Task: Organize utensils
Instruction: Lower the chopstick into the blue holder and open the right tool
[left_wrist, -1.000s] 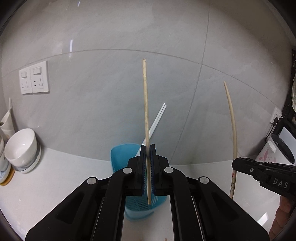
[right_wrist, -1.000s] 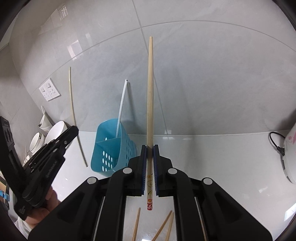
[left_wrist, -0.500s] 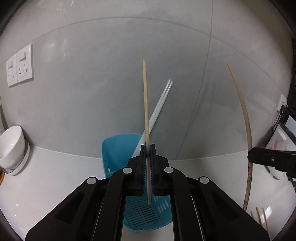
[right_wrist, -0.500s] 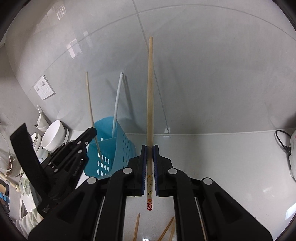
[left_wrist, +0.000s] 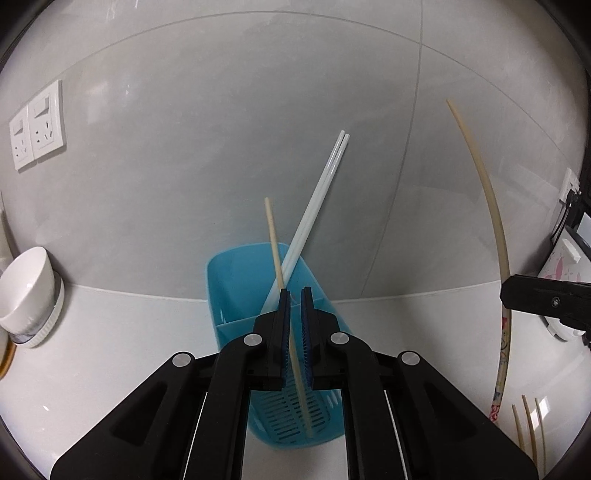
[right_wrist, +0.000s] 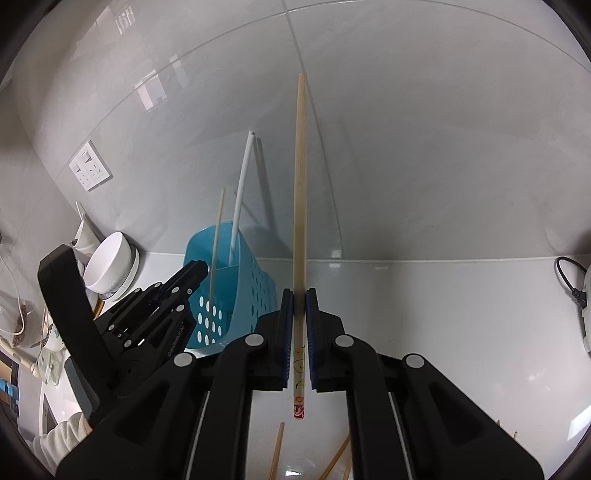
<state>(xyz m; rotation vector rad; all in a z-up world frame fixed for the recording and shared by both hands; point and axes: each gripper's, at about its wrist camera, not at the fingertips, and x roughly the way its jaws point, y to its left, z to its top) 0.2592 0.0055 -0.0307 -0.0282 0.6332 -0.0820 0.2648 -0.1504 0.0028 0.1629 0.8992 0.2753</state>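
L claw (left_wrist: 293, 314) part open right over the blue perforated plastic holder (left_wrist: 236, 280); thin pale wooden chopstick (left_wrist: 275, 258) stands loose btwn its fingers, tip on the holder's slotted floor, leaning by two white plastic chopsticks (left_wrist: 317, 199). R claw (right_wrist: 299, 317) pinches a printed-end wooden chopstick (right_wrist: 300, 184) upright, holder off to its left. Sticks look light, stiff, smooth, likely slippy; grip low near the thick end
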